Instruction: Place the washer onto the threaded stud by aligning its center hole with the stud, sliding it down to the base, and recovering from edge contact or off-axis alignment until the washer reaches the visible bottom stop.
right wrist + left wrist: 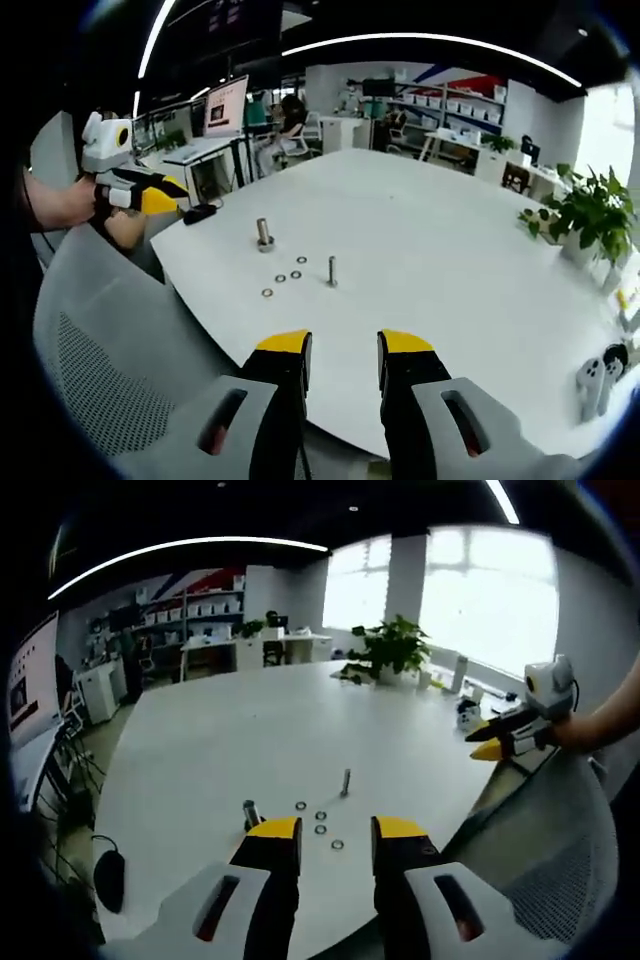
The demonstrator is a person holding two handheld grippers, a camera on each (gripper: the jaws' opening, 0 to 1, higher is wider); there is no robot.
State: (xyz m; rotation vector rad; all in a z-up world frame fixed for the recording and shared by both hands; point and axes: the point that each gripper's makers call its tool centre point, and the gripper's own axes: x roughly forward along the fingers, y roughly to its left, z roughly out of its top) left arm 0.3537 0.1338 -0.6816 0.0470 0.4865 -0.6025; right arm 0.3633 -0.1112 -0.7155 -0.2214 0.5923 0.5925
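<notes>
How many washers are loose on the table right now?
4. In the right gripper view they lie between the two studs: one, one, one, one nearest the table edge. None looks hidden.

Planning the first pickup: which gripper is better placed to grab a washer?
Left, probably. The left gripper hovers open just short of the washers, which lie right ahead of its jaws. The right gripper is open too, but sits farther back, with bare table before them.
</notes>
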